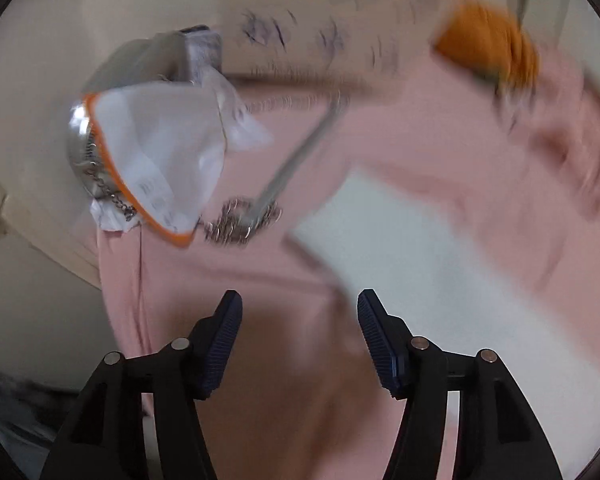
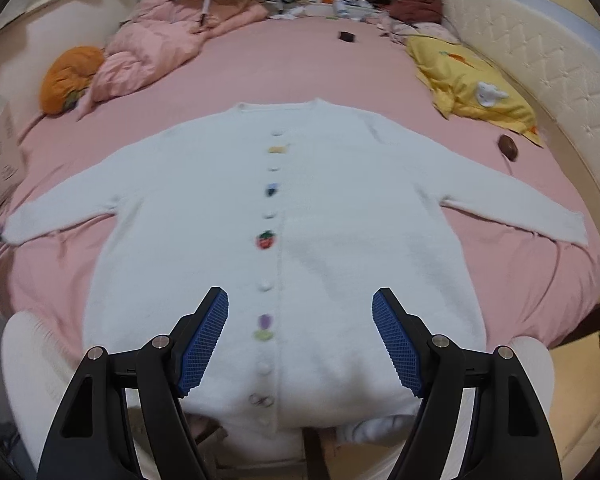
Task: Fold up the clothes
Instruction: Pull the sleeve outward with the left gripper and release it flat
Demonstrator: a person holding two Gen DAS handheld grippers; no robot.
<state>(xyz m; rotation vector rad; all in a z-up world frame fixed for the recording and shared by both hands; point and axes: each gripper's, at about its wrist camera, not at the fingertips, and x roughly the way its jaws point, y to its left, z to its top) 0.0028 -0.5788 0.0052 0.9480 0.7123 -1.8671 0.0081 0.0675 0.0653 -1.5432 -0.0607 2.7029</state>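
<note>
**On the pink bed, a white cardigan lay flat beneath open fingers**

On the pink bed [image 2: 284,60] the white cardigan [image 2: 204,216] lay spread face up, both sleeves stretched out to the sides and its row of buttons running straight down the middle. The right gripper [image 2: 300,336] hung above the lower part of the garment, near the hem, pointing down at it. Its fingers [image 2: 204,344] stood wide apart with nothing between them, one on each side of the button line, not touching the knit as far as could be told.

In the blurred left wrist view, the left gripper [image 1: 300,340] was over the pink sheet, its fingers [image 1: 220,344] parted and empty. A white edge of the cardigan [image 1: 400,248] lay just ahead of them and to the right, apart from the tips. Further off sat an orange cushion [image 1: 492,44] and a white bag with an orange rim [image 1: 160,160].
</note>
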